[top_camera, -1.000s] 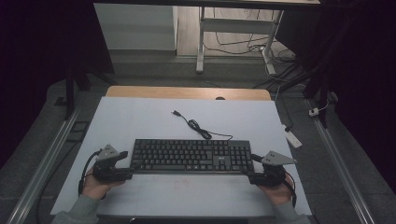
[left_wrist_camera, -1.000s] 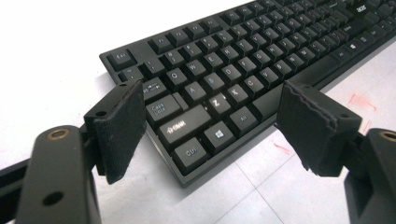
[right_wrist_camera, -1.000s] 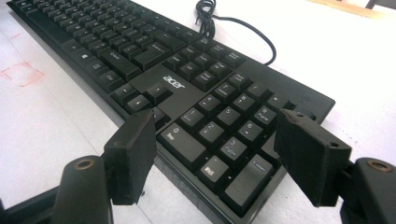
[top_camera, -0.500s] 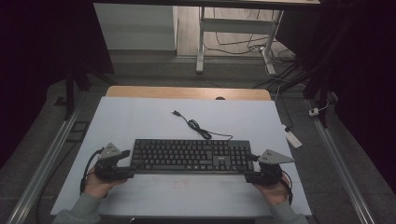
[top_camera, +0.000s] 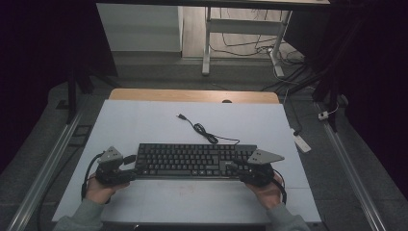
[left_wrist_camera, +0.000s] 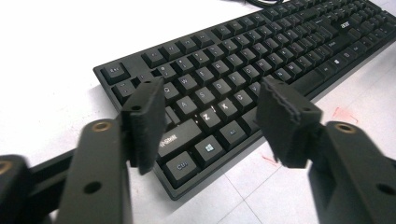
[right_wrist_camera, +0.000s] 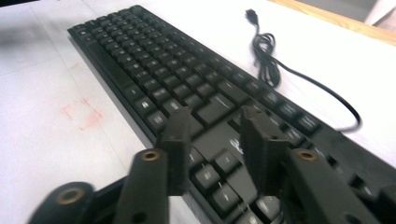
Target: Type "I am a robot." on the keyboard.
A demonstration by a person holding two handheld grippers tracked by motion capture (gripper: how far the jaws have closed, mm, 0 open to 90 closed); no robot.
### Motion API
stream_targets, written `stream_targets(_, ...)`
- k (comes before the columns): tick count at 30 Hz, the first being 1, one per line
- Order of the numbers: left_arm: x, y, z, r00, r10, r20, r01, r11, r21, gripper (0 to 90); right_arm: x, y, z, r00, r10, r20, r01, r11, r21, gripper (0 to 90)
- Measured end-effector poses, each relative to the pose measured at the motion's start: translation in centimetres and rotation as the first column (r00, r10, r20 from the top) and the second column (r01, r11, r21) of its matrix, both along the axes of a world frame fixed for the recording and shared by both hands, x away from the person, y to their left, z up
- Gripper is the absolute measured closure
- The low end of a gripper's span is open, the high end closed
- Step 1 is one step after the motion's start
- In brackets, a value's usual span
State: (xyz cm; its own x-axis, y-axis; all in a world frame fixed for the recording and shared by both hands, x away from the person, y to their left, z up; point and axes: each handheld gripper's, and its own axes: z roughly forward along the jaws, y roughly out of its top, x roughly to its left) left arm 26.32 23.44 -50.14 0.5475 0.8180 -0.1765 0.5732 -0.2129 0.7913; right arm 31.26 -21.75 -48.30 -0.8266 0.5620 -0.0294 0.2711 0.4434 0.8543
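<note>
we watch both grippers [top_camera: 129, 168] [top_camera: 235, 168] closing over the ends of the keyboard [top_camera: 192, 160] on the table [top_camera: 144, 120] — jaws half-shut, gripping nothing yet. uneven closing could depress keys, or skew the board — its cable [top_camera: 204, 132] trails beyond.

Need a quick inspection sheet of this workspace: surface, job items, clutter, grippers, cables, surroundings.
Surface: white table with a wooden far edge; faint red marks near the keyboard's front.
Job's things: black keyboard lying flat, lengthwise across the near half.
Clutter: nothing seen.
Grippers: left gripper at the keyboard's left end, jaws astride the corner keys, apart, no pad contact visible. Right gripper over the right end's keys, gap narrower, grip not confirmed. Both jaws have just been closing.
Cables: keyboard cable loosely coiled behind it, USB plug free on the table; gripper cables trail by each hand.
Surroundings: dark room, desk legs and floor cables beyond, white power strip on the floor at right.
</note>
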Motion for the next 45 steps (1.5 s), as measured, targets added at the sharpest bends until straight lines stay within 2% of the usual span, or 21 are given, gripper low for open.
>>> stream_targets(8,0.0,-0.2,0.2,0.9997,-0.016,0.017,0.016,0.9999,0.007,66.1,0.5,1.7,0.2,0.9993,0.037,0.009,-0.037,0.999,-0.014,85.0)
stream_targets(15,0.1,-0.3,0.3,0.9990,-0.029,0.034,0.029,0.9996,0.009,87.8,0.9,2.9,0.6,0.9987,0.051,0.006,-0.051,0.999,-0.010,89.4)
stream_targets(31,0.4,-0.5,0.1,0.9991,-0.035,0.024,0.034,0.9992,0.022,89.0,2.5,7.1,0.4,0.9955,0.093,-0.018,-0.094,0.995,-0.027,89.5)
stream_targets(45,1.1,-0.4,-0.8,0.9993,-0.028,-0.023,0.029,0.9986,0.045,89.0,3.7,10.6,-0.4,0.9892,0.134,-0.060,-0.137,0.989,-0.050,89.4)
